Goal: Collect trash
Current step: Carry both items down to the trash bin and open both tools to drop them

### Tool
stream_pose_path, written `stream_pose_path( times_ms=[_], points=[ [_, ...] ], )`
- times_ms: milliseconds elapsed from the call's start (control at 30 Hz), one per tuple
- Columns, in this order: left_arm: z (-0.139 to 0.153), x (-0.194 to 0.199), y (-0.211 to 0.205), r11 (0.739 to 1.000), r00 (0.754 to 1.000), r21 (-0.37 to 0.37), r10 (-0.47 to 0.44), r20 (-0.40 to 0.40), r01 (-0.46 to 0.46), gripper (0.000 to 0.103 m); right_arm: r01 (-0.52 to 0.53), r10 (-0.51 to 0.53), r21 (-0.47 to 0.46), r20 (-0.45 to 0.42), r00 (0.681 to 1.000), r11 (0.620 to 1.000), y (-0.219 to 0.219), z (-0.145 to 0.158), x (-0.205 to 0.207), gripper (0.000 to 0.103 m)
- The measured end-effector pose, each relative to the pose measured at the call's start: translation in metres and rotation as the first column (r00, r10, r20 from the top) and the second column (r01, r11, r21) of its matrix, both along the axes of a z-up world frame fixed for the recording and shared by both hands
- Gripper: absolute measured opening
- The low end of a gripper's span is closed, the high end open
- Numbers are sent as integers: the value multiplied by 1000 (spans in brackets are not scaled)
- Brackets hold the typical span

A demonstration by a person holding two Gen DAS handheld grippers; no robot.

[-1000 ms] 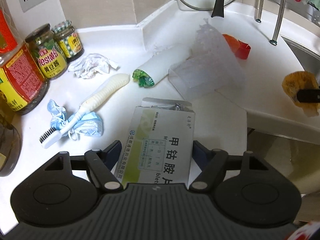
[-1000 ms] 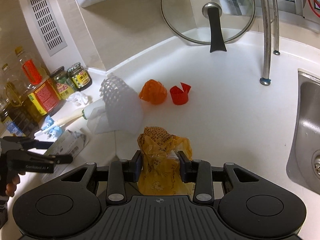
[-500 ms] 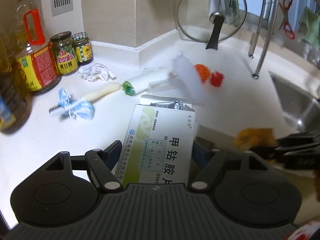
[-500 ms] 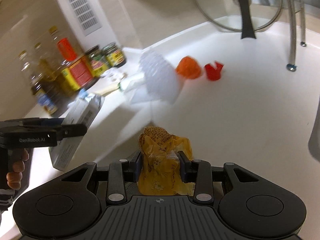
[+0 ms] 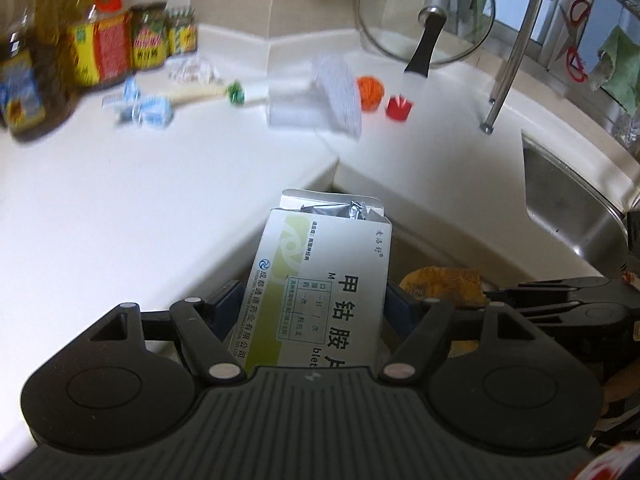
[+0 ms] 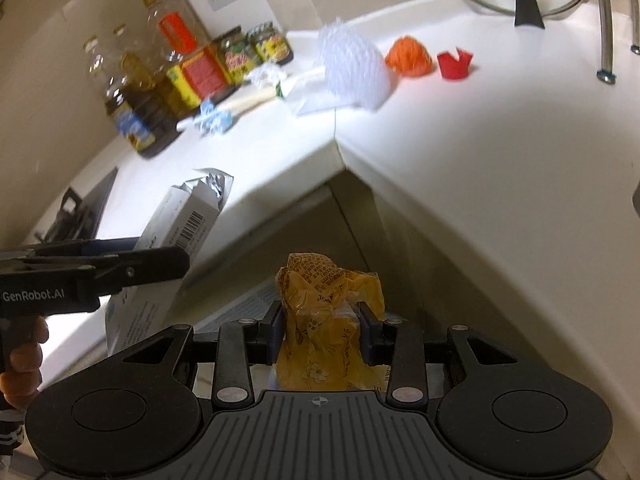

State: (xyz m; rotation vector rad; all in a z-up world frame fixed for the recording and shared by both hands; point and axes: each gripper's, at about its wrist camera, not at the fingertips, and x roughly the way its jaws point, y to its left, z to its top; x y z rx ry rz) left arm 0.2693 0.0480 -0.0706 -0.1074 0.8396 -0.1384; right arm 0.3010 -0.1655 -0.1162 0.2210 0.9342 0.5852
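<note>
My left gripper [image 5: 316,308] is shut on a white and green medicine box [image 5: 320,280], its open end showing foil. It holds the box off the white counter's [image 5: 140,200] inner corner edge. The box also shows in the right wrist view [image 6: 176,236]. My right gripper [image 6: 322,326] is shut on a crumpled yellow wrapper [image 6: 328,320], also below the counter edge; the wrapper shows in the left wrist view [image 5: 444,284]. Left on the counter: white foam net [image 6: 354,68], orange net [image 6: 410,56], red scrap [image 6: 454,65], blue wrapper [image 6: 212,120], toothbrush [image 6: 244,104], crumpled paper [image 6: 266,76].
Oil bottles and jars [image 6: 192,76] line the wall at the left. A glass lid [image 5: 426,16] leans in the far corner. A steel sink [image 5: 568,204] lies at the right, with rack poles [image 5: 512,60] behind it. The counter forms an inner corner [image 6: 340,160].
Both grippers pulled back and down from the counter with their loads. The box and the yellow wrapper now hang off the counter's edge, closer together.
</note>
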Motion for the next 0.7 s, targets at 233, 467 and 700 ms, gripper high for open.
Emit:
stream_pose_path(
  times_ms=[233,467,700],
  points=[
    [-36,-23,-8,997,997,-21,74,-29,-74,73,-49,48,-31,-33,998,998,-3,-30,-16,37],
    [-72,-27,-6,990,990,-57,126,-61,-130,73,-63,61,-54,-55,997,997,2,-69,-20,37],
    [-115,-17,-4,984,982,-65,162,-99,-169,73,-21,15,-61,-91,996,998,2,-110,-12,37]
  ],
)
